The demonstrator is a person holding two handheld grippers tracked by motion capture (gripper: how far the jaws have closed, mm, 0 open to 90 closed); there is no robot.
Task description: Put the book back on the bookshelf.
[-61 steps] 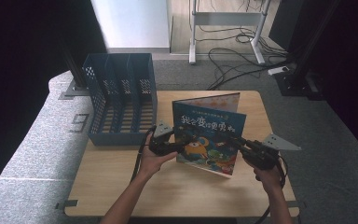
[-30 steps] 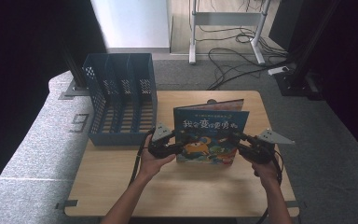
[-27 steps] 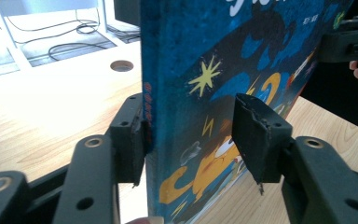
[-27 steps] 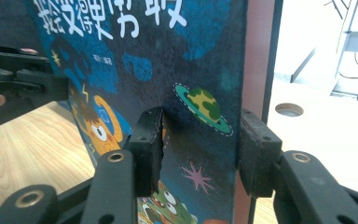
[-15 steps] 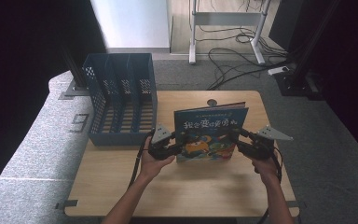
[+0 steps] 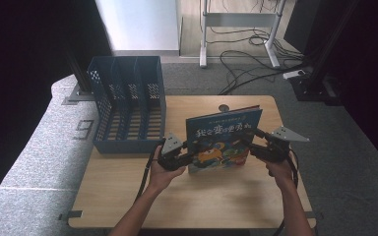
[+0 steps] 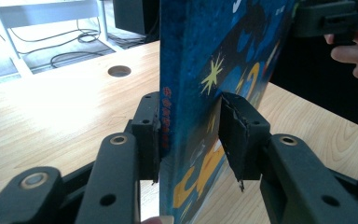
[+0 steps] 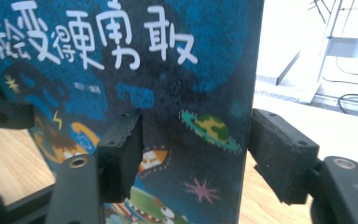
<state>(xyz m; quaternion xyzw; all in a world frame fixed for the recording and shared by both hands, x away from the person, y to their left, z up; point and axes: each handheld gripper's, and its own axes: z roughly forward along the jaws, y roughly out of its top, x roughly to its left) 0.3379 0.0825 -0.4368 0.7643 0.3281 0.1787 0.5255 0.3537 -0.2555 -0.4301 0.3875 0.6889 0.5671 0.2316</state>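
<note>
Left fingers: my left gripper (image 6: pixel 177 158) has just been closing its fingers (image 7: pixel 147 135) onto the book (image 6: pixel 222 140); one pad lies against the spine, the other against the front cover, so I am gripping its left edge.
Right fingers: my right gripper (image 6: pixel 261 147) has just been opening; its fingers (image 8: pixel 121 149) straddle the book's right edge, the right pad plainly apart from it, so the grip is released.
Book: a blue picture book with white title characters, upright on its bottom edge near the middle of the table (image 6: pixel 128 196), cover facing me.
File rack: a blue slotted rack (image 6: pixel 128 105) at the table's far left, apart from the book.
Table hole: a round cable hole (image 6: pixel 223 107) just beyond the book.
</note>
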